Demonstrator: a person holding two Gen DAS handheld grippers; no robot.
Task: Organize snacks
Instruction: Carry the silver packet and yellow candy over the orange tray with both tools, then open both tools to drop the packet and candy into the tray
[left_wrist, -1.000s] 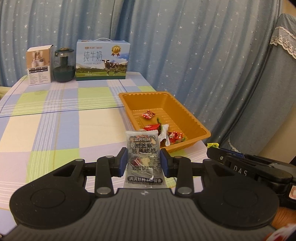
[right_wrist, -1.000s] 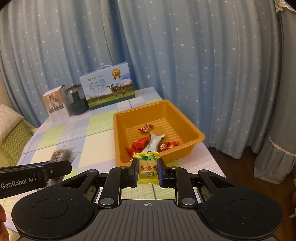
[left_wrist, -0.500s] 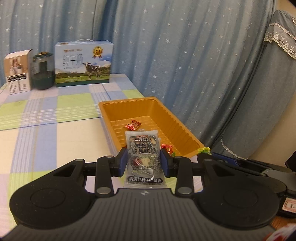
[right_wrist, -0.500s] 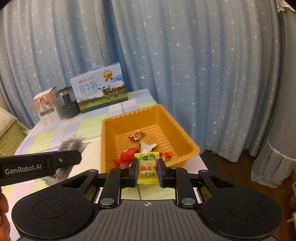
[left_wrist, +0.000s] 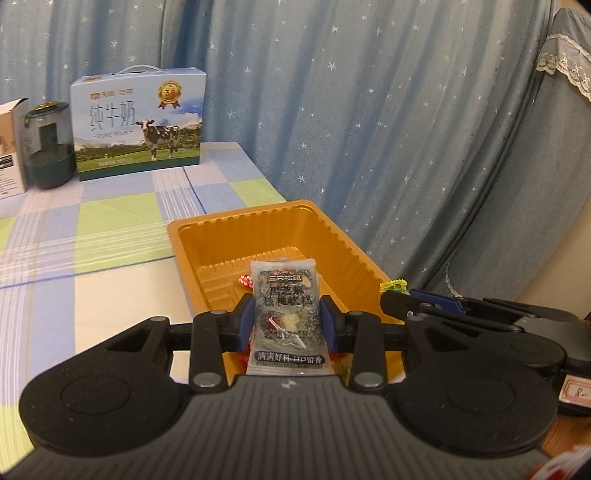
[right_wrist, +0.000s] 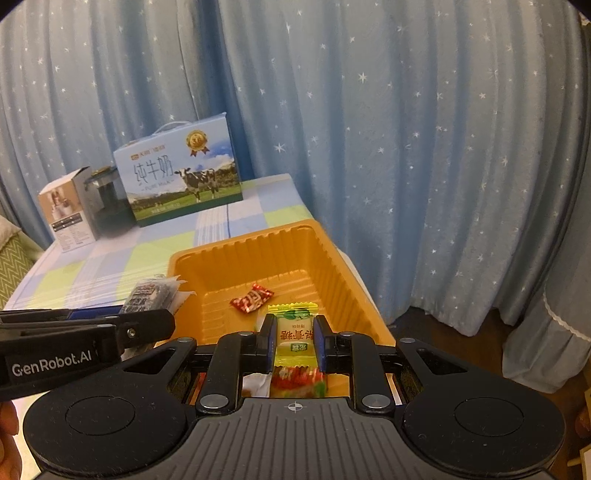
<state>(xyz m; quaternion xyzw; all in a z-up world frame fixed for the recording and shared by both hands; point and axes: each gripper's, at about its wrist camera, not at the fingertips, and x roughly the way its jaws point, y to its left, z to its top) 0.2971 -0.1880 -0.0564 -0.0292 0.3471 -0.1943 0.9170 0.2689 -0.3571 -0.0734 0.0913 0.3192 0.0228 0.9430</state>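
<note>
My left gripper (left_wrist: 287, 320) is shut on a grey sesame-walnut cake packet (left_wrist: 285, 291), held upright over the near end of the orange tray (left_wrist: 207, 229). In the right wrist view my right gripper (right_wrist: 294, 343) is shut on a yellow candy (right_wrist: 295, 334), also above the tray's (right_wrist: 332, 266) near end. A red wrapped candy (right_wrist: 252, 297) lies on the tray floor; more red wrappers sit under the grippers, mostly hidden. The left gripper with its packet (right_wrist: 147, 297) shows at the left of the right wrist view, and the right gripper's candy tip (left_wrist: 393, 285) at the right of the left wrist view.
The tray sits at the right edge of a checked tablecloth (left_wrist: 110, 221). At the back stand a milk carton box (left_wrist: 138, 123), a dark green jar (left_wrist: 48, 147) and a white box (right_wrist: 66, 210). Blue starred curtains (right_wrist: 406, 147) hang behind and to the right.
Both grippers have moved forward toward the tray, each still holding its snack; the tray now looks larger and lies right under the fingertips.
</note>
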